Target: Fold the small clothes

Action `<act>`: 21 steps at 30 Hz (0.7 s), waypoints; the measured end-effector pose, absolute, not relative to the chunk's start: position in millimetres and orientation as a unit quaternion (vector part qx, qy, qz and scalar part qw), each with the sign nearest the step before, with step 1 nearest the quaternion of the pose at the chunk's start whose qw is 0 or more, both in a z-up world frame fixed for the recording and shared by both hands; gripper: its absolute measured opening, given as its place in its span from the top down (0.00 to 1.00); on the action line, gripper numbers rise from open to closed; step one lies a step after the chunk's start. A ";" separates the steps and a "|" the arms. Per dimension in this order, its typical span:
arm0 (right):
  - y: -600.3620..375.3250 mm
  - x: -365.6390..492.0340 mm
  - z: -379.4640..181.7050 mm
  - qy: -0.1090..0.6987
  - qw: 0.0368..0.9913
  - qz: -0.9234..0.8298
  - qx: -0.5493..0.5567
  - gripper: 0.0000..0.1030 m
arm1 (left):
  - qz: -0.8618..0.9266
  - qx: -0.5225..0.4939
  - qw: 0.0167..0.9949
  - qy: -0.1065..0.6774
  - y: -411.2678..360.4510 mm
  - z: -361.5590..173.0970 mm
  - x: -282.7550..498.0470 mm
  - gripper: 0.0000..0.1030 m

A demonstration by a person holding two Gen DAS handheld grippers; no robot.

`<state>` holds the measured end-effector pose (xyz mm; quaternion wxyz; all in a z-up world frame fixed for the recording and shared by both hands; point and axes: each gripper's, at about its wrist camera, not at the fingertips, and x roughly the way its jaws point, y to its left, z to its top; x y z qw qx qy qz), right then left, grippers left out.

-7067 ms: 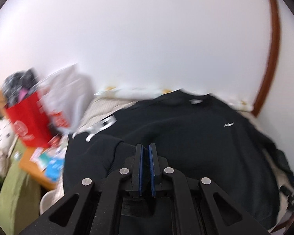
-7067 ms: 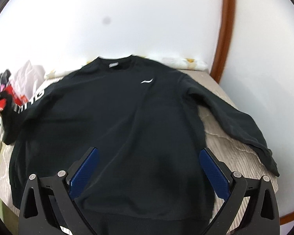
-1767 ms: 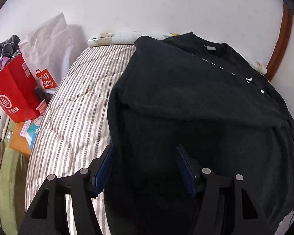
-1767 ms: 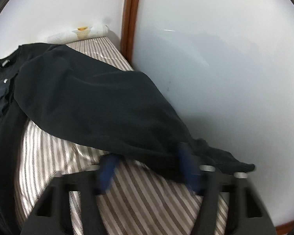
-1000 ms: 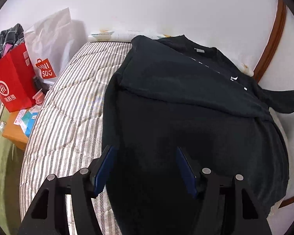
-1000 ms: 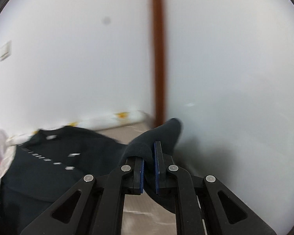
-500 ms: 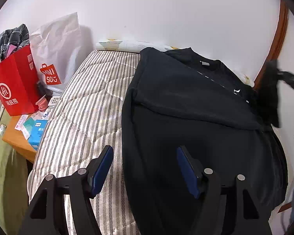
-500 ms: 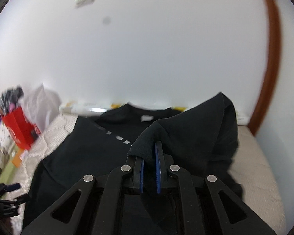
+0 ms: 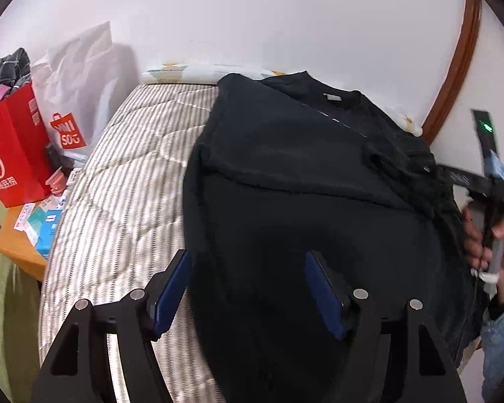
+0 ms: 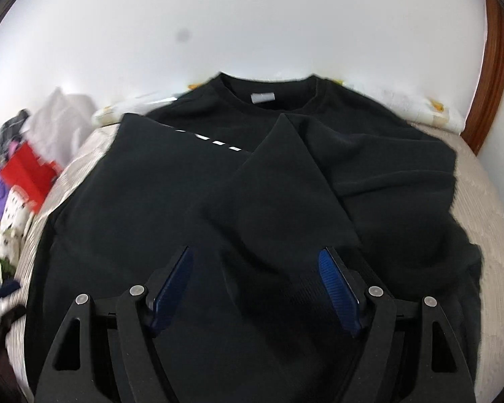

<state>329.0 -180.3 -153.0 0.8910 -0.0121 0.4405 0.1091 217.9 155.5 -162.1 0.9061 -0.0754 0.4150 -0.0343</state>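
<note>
Both sleeves lie across the black sweatshirt [image 10: 285,201], but with the left tool [image 9: 248,288] and right tool [image 10: 255,285] spread empty, the loose right sleeve [image 10: 285,181] could slide off.

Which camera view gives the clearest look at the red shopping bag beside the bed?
The left wrist view. There the red shopping bag stands sharp at the left, beside the bed, its white logo readable. In the right wrist view it is only a small, blurred red shape at the left edge, no print legible.

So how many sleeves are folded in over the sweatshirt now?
2: the left sleeve lies across the chest, and the right sleeve is folded diagonally over it. None look hidden.
</note>
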 end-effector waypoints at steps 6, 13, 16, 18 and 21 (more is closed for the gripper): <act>-246.7 268.8 -129.8 0.394 0.915 0.088 -0.010 0.25 | -0.064 -0.048 0.907 0.413 117.9 -146.7 224.2 0.34; -333.7 252.2 -170.5 0.437 0.898 -0.037 0.023 0.58 | -0.114 0.026 0.908 0.402 18.4 -117.3 249.8 0.34; -345.8 252.0 -186.0 0.449 0.892 -0.030 0.040 0.76 | -0.132 0.043 0.907 0.398 -23.4 -112.5 261.8 0.34; -348.5 250.9 -192.7 0.447 0.893 -0.030 0.040 0.76 | -0.151 0.052 0.904 0.397 -54.4 -113.0 271.1 0.34; -350.7 251.3 -197.9 0.448 0.892 -0.025 0.044 0.76 | -0.170 0.075 0.900 0.394 -89.5 -117.2 280.3 0.34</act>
